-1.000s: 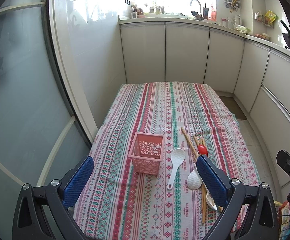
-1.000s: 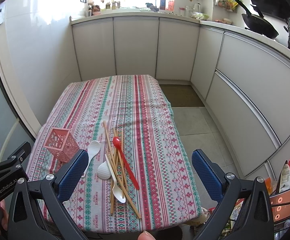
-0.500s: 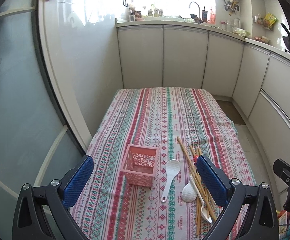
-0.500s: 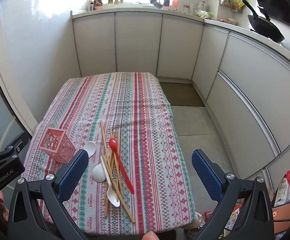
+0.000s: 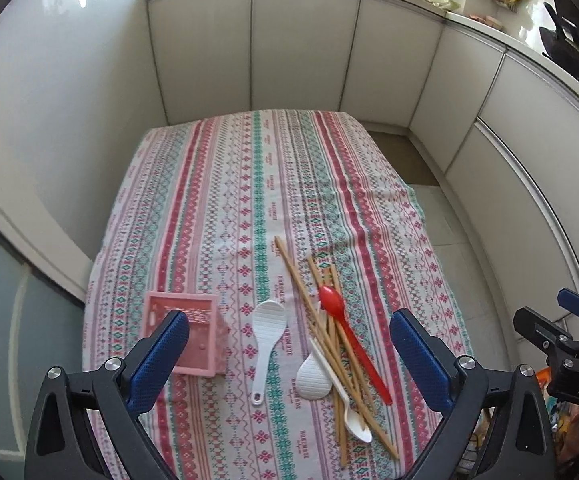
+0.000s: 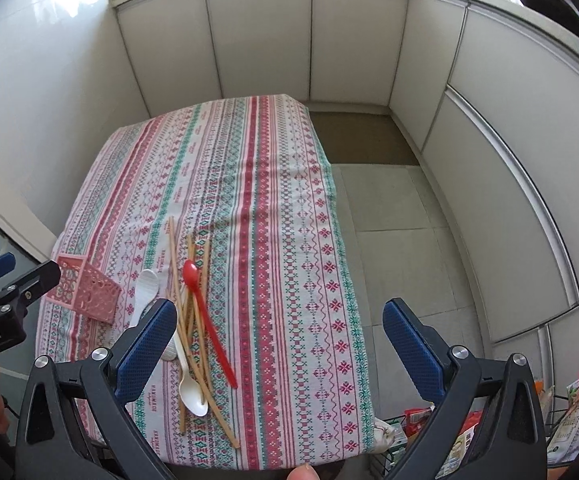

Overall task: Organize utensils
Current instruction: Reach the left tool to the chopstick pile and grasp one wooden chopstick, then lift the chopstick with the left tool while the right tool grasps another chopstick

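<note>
Right now the bench [image 5: 249,200] is the biggest thing, and it wears a striped cloth [image 6: 289,240] in pink, red and green. Tiny words are woven into the stripes, but they are too small to read.

Next comes the pink basket [image 5: 193,340]. It sits on the cloth near the front left edge, right behind the left finger of the left tongs [image 5: 289,354]. Its open top points up.

Beside it, to the right, lies a white rice paddle [image 5: 267,340], between the two blue fingers of the left tongs. A second white paddle [image 5: 312,376] lies close by, partly under a pile of wooden chopsticks [image 5: 329,332]. A red spoon [image 6: 205,312] rests on top of the sticks, and a small white spoon [image 6: 191,388] pokes out at the front of the pile. The pile sits in front of the left finger of the right tongs [image 6: 279,344].

Both tongs are spread wide. They hold nothing and touch nothing.

On the left tongs' body, seen from the right camera, you can read "enRobot.AI". On the right tongs' body, seen from the left camera, you can read "DAS".
</note>
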A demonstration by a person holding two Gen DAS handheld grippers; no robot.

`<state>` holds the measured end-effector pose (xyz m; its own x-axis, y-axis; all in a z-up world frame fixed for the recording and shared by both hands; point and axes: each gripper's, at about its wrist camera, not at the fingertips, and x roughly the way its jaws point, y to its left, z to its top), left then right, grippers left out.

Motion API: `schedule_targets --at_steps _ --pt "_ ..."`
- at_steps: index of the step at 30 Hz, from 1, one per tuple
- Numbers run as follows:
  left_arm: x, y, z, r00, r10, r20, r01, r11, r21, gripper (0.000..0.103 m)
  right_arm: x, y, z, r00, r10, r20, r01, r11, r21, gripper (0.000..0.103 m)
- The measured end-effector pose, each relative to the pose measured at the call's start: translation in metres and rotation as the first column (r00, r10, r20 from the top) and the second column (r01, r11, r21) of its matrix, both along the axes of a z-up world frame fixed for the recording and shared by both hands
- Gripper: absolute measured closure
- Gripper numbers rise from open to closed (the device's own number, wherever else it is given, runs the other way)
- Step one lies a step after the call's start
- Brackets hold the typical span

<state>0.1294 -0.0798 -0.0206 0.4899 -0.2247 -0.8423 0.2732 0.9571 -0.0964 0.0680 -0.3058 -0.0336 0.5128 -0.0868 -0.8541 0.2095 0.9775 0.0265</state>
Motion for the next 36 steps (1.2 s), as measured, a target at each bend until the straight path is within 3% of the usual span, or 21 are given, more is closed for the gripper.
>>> schedule_targets --at_steps 1,4,6,9,11,19,22,25,30,36 --pt "0.012 -0.008 -0.007 0.999 -0.014 -0.029 0.014 1.0 -0.01 0.005 0.003 -0.005 -0.005 1.0 -0.001 -0.011 0.001 1.0 0.011 0.0" --pt "0.044 -0.029 -0.031 0.995 -0.025 -0.097 0.025 1.0 -0.004 0.023 0.016 -0.022 -0.025 0.999 -0.014 -0.05 0.017 0.998 0.057 0.005" --pt "0.064 -0.039 -0.052 0.988 -0.013 -0.151 0.014 1.0 0.004 0.043 0.024 -0.03 -0.042 0.996 -0.014 -0.083 0.022 0.996 0.092 0.01" --pt "0.092 -0.05 -0.09 0.974 0.019 -0.226 -0.009 0.999 0.043 0.061 0.037 -0.038 -0.068 0.991 0.001 -0.136 0.021 0.987 0.157 0.025" --pt "0.105 -0.056 -0.112 0.968 0.041 -0.249 -0.023 0.997 0.075 0.069 0.045 -0.043 -0.082 0.987 0.003 -0.162 0.026 0.984 0.176 0.029" --pt "0.143 -0.068 -0.168 0.943 0.135 -0.303 -0.088 0.982 0.165 0.073 0.06 -0.052 -0.117 0.976 -0.004 -0.217 0.055 0.971 0.231 0.033" --pt "0.147 -0.068 -0.182 0.934 0.149 -0.324 -0.092 0.978 0.185 0.081 0.061 -0.053 -0.122 0.975 -0.002 -0.222 0.055 0.971 0.233 0.033" --pt "0.15 -0.068 -0.182 0.941 0.154 -0.301 -0.096 0.975 0.2 0.09 0.061 -0.054 -0.125 0.975 -0.002 -0.221 0.056 0.969 0.239 0.033" --pt "0.151 -0.07 -0.175 0.955 0.136 -0.263 -0.077 0.972 0.222 0.096 0.06 -0.055 -0.127 0.977 0.002 -0.214 0.055 0.965 0.258 0.033" --pt "0.145 -0.074 -0.114 0.991 0.084 -0.108 -0.066 0.984 0.164 0.096 0.061 -0.056 -0.125 0.981 0.002 -0.196 0.055 0.957 0.284 0.034"
